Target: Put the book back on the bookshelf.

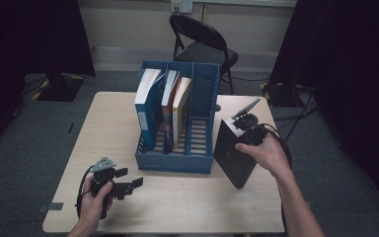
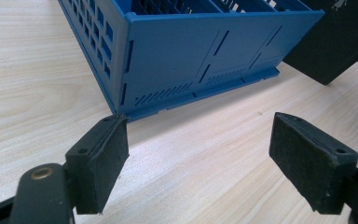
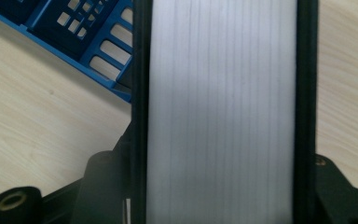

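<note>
Three compartments make up the blue file rack (image 1: pixel 177 148) that stands near the middle of the tabletop (image 1: pixel 177 202). Its left slot holds one thick book with a blue cover (image 1: pixel 145 111), leaning slightly with its white page edge up. The middle slot holds two thinner books side by side, one with a dark reddish spine (image 1: pixel 168 106) and one with a yellow spine (image 1: pixel 181 111). The right slot (image 1: pixel 201 133) has nothing in it, and its slatted floor shows through.

Just to the right of the rack, a black book (image 1: pixel 233 153) stands tilted on one corner on the tabletop, close to the rack's right wall but whether it touches that wall I cannot tell. The right tongs (image 1: pixel 249 129) grip this book at its upper edge; in the right gripper view the book's white page block (image 3: pixel 221 112) runs straight up between the two black covers, with a jaw pressed against each cover. The blue rack's slotted base (image 3: pixel 98 42) lies beside it in that view.

The left tongs (image 1: pixel 131 182) rest low at the near left of the tabletop, held in the left hand (image 1: pixel 96 197). Their jaws stand wide apart with nothing between them, and in the left gripper view they point toward the rack's front corner (image 2: pixel 126 100), with the black book's lower corner (image 2: pixel 335 56) beyond.
</note>
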A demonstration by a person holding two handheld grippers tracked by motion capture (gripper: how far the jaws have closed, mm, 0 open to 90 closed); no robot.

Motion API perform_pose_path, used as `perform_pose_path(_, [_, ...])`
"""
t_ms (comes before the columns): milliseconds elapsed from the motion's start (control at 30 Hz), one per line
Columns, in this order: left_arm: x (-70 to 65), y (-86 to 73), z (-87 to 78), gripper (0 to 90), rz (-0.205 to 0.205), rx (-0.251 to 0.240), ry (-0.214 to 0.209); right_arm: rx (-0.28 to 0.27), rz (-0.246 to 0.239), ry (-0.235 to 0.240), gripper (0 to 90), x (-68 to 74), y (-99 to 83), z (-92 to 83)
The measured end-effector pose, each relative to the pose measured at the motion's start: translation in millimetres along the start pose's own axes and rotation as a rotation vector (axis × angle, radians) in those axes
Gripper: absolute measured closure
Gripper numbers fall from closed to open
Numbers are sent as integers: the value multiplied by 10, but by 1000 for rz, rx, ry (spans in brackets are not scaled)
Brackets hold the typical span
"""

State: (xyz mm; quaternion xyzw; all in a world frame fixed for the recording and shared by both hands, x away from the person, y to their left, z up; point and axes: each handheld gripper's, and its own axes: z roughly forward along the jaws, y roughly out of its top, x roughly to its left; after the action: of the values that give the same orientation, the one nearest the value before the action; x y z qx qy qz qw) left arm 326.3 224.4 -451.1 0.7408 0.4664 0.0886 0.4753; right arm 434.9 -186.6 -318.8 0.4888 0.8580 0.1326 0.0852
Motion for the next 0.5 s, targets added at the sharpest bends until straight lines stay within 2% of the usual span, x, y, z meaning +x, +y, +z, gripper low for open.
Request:
perform_pose_path(133, [-4, 0, -1, 195, 5, 2, -5, 22, -6, -5, 522, 11, 13, 3])
perform_pose_path(500, [17, -3, 2, 195, -5, 5, 1, -2, 12, -16, 531, 11, -11, -6])
